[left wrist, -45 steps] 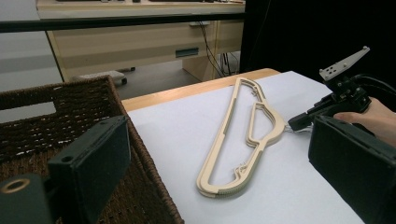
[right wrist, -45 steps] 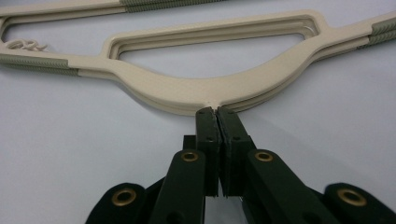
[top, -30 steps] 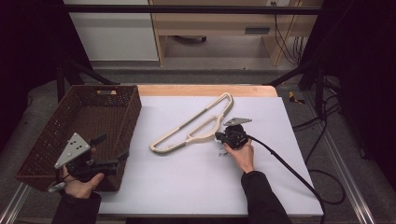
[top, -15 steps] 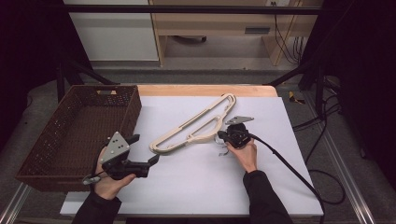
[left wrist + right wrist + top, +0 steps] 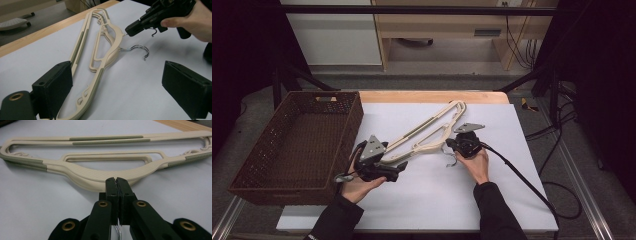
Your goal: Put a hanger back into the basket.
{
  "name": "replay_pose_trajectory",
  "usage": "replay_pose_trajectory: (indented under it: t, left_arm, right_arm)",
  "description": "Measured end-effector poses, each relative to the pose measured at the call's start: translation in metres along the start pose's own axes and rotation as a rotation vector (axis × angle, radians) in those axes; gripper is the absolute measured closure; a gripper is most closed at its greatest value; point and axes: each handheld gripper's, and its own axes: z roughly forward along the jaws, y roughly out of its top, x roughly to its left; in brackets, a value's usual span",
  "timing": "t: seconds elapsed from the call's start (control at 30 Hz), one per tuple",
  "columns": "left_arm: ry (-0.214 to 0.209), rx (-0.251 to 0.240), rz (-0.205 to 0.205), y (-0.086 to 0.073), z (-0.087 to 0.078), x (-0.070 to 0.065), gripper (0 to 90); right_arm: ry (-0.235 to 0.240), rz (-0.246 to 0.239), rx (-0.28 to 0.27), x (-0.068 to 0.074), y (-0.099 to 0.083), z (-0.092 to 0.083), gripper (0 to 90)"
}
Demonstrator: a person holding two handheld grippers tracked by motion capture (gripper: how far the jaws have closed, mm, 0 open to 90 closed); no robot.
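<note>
Your right gripper (image 5: 451, 146) has its jaws pressed together on the metal hook at the neck of the upper cream hanger (image 5: 100, 178), holding it over the white table (image 5: 492, 200). A second hanger (image 5: 100, 65) lies beneath, its steel hook (image 5: 138, 49) free on the surface. Your left gripper (image 5: 398, 172) sits at the hangers' near end with jaws spread wide, gripping nothing. The wicker basket (image 5: 272, 150) stands just beside it.
</note>
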Motion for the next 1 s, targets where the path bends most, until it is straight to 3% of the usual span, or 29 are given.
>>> replay_pose_trajectory:
  t: [0.2, 0.47, 0.77, 0.9, 1.0]
  left_arm:
    - [-0.035, 0.029, 0.027, 0.008, 0.026, -0.005, 10.7]
    - [-0.046, 0.061, 0.07, 0.017, 0.06, -0.006, 15.2]
    - [-0.036, 0.122, 0.103, 0.023, 0.096, -0.003, 22.2]
    - [-0.03, 0.128, 0.11, 0.025, 0.108, -0.003, 26.2]
    - [-0.023, 0.164, 0.142, 0.023, 0.12, -0.003, 29.0]
  right_arm:
    - [0.006, -0.002, -0.007, 0.0, 0.004, -0.005, 89.2]
    - [0.001, -0.015, -0.026, 0.001, 0.008, -0.01, 89.2]
    - [0.002, -0.028, -0.027, 0.001, 0.008, -0.012, 89.1]
    - [-0.001, -0.027, -0.033, 0.001, 0.009, -0.012, 89.2]
    - [0.0, -0.03, -0.032, 0.001, 0.009, -0.013, 89.1]
